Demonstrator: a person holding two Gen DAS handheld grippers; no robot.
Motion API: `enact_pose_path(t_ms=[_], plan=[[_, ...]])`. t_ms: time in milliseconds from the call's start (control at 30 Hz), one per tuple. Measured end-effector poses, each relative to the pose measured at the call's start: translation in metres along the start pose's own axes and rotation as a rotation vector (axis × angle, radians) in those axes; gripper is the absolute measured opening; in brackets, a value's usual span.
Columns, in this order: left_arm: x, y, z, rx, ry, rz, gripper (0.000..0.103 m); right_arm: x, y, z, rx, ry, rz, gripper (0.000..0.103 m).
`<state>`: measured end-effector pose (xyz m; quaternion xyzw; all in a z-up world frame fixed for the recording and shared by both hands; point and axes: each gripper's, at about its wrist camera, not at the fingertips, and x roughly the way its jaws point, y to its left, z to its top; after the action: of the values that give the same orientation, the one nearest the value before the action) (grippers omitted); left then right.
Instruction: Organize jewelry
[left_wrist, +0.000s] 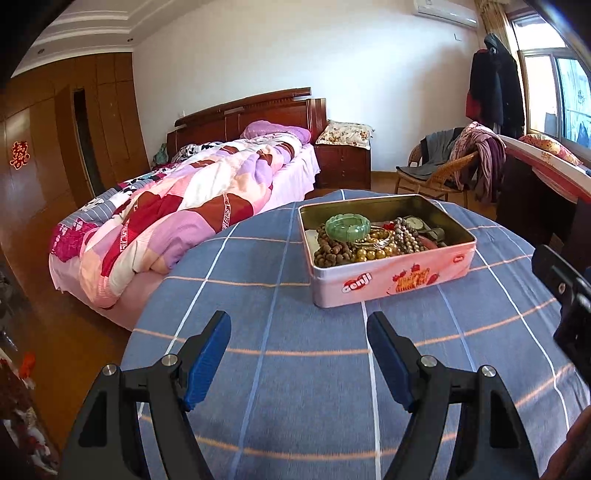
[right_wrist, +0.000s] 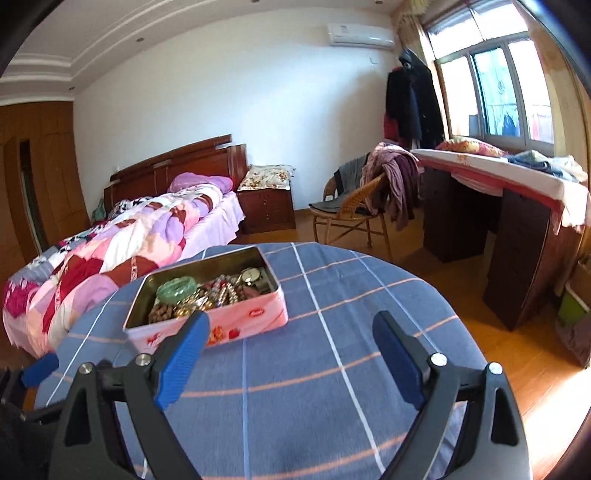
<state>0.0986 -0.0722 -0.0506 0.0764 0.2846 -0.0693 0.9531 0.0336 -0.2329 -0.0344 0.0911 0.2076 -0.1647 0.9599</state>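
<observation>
A pink open tin (left_wrist: 391, 280) stands on a round table under a blue checked cloth (left_wrist: 280, 373). Inside lie a green bangle (left_wrist: 347, 227), brown wooden beads (left_wrist: 330, 253), gold beads (left_wrist: 373, 254), a pale bead string (left_wrist: 404, 232) and a watch (left_wrist: 415, 222). My left gripper (left_wrist: 298, 321) hovers open just short of the tin's near wall, nothing between its blue pads. In the right wrist view the tin (right_wrist: 255, 314) sits ahead to the left, bangle (right_wrist: 176, 286) and watch (right_wrist: 252, 275) visible. My right gripper (right_wrist: 292, 319) is open and empty over the cloth (right_wrist: 332, 332).
A bed with a patchwork quilt (left_wrist: 177, 206) lies left of the table. Behind it are a nightstand (left_wrist: 343, 166) and a wicker chair draped with clothes (left_wrist: 443, 173). A dark desk (right_wrist: 517, 229) stands under the window at right, wooden floor between.
</observation>
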Motion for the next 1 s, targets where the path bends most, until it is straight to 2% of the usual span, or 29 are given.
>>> enact_pose_path(t_ms=[167,333,667,1000], plan=[[-0.019,0.003,0.000,-0.001,-0.010,-0.003,0.076,-0.023,0.007,0.001,-0.046,-0.032,0.011,0.093],[-0.039,0.011,0.004,-0.014,-0.046,0.015,0.076,-0.044,0.013,0.010,-0.098,-0.090,-0.025,0.100],[-0.078,0.015,0.014,-0.022,-0.128,0.022,0.077,-0.073,0.013,0.023,-0.079,-0.156,-0.010,0.103],[-0.116,0.022,0.024,-0.047,-0.211,0.018,0.082,-0.096,0.009,0.035,-0.037,-0.220,0.001,0.103]])
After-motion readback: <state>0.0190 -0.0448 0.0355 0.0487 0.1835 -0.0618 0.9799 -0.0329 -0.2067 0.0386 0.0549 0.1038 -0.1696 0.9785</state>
